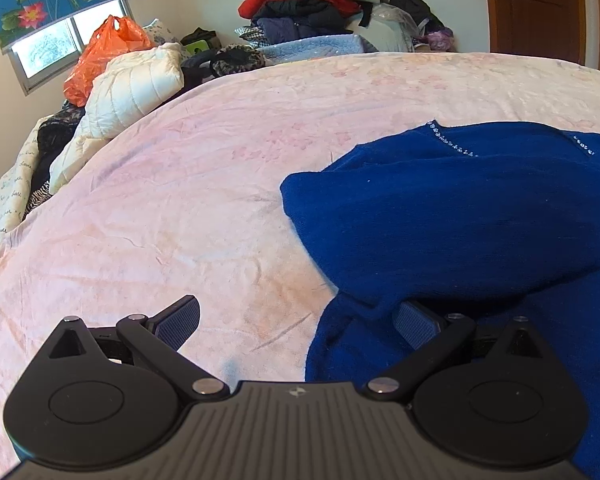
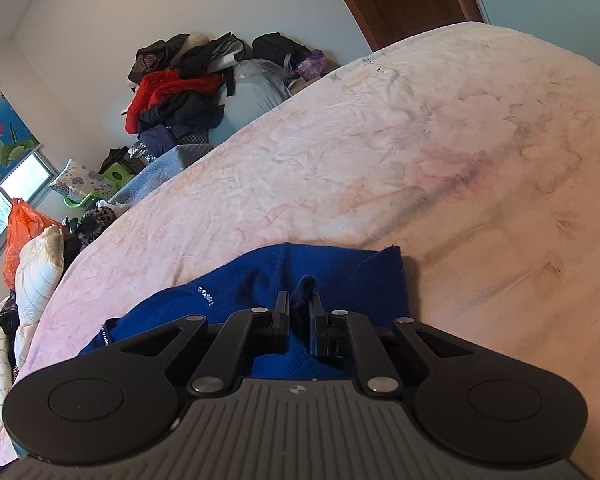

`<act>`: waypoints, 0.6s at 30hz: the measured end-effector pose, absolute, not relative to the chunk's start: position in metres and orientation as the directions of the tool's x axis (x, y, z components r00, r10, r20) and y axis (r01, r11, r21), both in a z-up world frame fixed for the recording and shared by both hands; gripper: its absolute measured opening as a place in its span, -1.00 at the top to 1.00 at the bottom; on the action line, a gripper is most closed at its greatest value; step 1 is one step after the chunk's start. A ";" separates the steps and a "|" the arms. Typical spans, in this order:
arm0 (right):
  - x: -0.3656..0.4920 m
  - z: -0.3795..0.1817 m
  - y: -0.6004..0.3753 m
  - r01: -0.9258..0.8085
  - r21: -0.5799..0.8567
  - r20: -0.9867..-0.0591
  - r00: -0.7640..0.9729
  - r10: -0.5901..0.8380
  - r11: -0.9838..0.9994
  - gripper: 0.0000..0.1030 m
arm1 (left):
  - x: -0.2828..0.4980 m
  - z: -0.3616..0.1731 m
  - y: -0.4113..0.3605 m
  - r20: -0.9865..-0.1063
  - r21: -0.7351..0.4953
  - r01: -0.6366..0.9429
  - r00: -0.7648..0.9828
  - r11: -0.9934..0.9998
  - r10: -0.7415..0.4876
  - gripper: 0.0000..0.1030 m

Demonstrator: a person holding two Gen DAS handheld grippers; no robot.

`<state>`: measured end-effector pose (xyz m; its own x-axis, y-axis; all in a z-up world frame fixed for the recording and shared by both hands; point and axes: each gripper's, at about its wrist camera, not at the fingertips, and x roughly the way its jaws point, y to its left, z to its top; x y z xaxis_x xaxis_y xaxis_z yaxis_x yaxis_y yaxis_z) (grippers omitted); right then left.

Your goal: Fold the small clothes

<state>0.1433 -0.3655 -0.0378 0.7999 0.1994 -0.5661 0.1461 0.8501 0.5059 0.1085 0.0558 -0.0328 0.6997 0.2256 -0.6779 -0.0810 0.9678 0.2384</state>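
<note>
Both tongs hover low over the bed [image 1: 204, 184]. Left gripper [image 1: 298, 320] stands wide apart, one finger above bare pink sheet, the other tucked under the edge of the blue sweater [image 1: 460, 216]. Right gripper [image 2: 299, 312] is clamped on a pinch of that sweater [image 2: 340, 272], which lies bunched on the bed's near side. Beyond the bed's far edge sits a clothes heap [image 1: 308, 4].

The pink bed [image 1: 204, 184] lies bare and open to the left of the blue sweater [image 1: 480, 216] and beyond it — clear passage there. Along its far-left edge a white quilted jacket [image 1: 136, 88] and an orange bag [image 1: 104, 52] crowd in, and a clothes heap [image 1: 312, 4] blocks the back wall.
</note>
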 end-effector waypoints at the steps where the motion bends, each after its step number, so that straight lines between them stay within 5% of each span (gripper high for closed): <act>1: 0.143 -0.038 -0.364 0.144 0.494 -0.570 0.798 0.194 0.857 0.74 | 0.108 -0.032 0.055 -0.677 0.241 -0.080 0.701 0.967 0.226 -1.00; 12: 0.156 -0.042 -0.355 0.152 0.343 -0.616 0.781 0.099 0.927 0.83 | 0.105 -0.031 0.052 -0.677 0.244 -0.079 0.700 0.967 0.228 -1.00; 16: 0.144 -0.033 -0.347 0.230 0.248 -0.592 0.805 -0.041 0.941 0.31 | 0.102 -0.030 0.052 -0.665 0.243 -0.083 0.711 0.966 0.229 -1.00; 18: 0.135 -0.023 -0.333 0.185 0.205 -0.542 0.839 -0.046 0.961 0.27 | 0.100 -0.028 0.051 -0.662 0.235 -0.083 0.716 0.968 0.222 -1.00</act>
<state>0.1348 -0.3334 -0.0229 0.8391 -0.0465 -0.5420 0.1855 0.9611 0.2047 0.1004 0.0505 -0.0276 0.7160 0.2220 -0.6619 -0.0831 0.9684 0.2350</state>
